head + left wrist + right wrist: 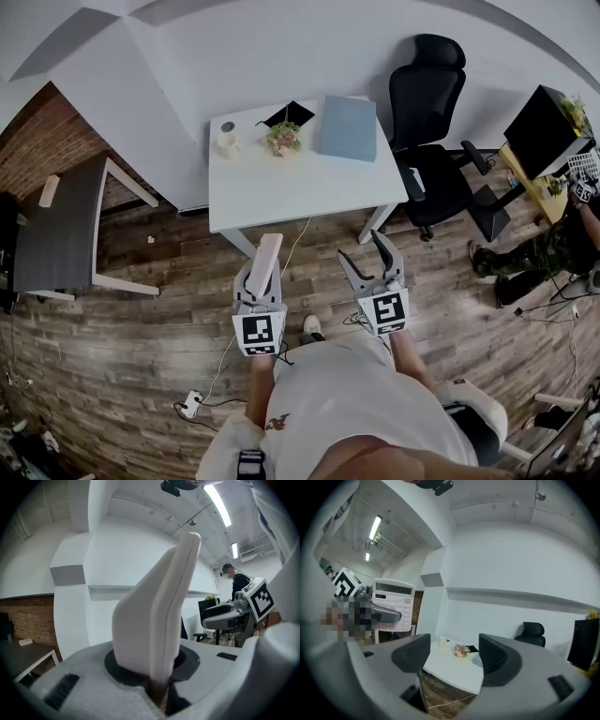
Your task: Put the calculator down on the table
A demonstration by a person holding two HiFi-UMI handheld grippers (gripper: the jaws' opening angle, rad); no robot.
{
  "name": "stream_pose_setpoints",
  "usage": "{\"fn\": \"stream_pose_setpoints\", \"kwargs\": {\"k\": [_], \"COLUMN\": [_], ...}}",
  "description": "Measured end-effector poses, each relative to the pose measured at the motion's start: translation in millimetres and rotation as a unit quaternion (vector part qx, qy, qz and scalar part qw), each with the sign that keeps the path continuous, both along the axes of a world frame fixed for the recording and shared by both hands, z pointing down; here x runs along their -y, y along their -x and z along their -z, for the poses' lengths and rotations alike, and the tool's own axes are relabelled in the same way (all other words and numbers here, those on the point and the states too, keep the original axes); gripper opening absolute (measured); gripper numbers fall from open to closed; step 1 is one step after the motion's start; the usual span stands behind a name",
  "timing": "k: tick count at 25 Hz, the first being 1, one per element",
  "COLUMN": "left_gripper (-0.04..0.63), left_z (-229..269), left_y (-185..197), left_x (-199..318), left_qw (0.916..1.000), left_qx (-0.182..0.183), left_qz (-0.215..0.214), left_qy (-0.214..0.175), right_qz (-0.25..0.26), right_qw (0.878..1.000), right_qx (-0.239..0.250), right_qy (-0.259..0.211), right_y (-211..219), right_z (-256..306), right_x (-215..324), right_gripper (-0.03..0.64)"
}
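Above plank flooring (141, 328) hangs a slim white calculator (267, 261).

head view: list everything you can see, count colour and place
table: 1, white, centre, ahead of the person
cup: 1, white, table's far left corner
flowers: 1 bunch, pink and green, right of the cup
flat item: 1, black, behind the flowers
folder: 1, blue-grey, table's far right
office chair: 1, black, right of the table
side table: 1, dark grey top, far left
monitor: 1, black, far right
power strip: 1, white, on the wood floor, lower left
other person: 1, dark clothes, right edge
calculator: 1, white, upright in the left tongs
left tongs: 1, grey, shut on the calculator
right tongs: 1, grey, open, empty
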State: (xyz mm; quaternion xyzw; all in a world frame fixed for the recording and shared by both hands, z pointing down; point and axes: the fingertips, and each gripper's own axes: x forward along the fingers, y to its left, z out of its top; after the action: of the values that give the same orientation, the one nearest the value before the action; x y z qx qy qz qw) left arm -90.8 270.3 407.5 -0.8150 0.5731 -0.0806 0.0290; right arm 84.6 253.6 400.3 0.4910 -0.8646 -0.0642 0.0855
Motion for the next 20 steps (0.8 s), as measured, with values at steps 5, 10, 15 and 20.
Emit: {"fn": "stream_pose_setpoints", "kwargs": {"k": [5, 10, 15, 20], "left_gripper": [0.072, 0.072, 0.072, 0.072], "left_z": [0.5, 0.8, 0.8, -1.8], "left_y": [13.2, 22.9, 25.2, 28.8], "left_x": [19.1, 36.2, 52.4, 72.3], "left_qw": [1.0, 1.0, 0.9999, 1.0], "left_qx": [0.002, -0.003, -0.006, -0.003], "left_qz": [-0.008, -0.009, -0.009, -0.002], "left_qy": [0.0, -0.003, -0.001, 0.005], "right_qz": [-0.01, -0.013, -0.012, -0.006], "right_qw": [1.0, 1.0, 1.0, 1.0], "right_qx": [-0.002, -0.005, -0.007, -0.006], "right_qy": [-0.001, 0.006, 0.009, 0.01], "right_y": [12.3, 22.3, 25.5, 27.8], "right_z": [1.0, 0.8, -1.0, -4.0], "right_x": [18.5, 31.6, 48.0, 70.1], "right_gripper": [0.31, 0.311, 0.311, 0.31]}}
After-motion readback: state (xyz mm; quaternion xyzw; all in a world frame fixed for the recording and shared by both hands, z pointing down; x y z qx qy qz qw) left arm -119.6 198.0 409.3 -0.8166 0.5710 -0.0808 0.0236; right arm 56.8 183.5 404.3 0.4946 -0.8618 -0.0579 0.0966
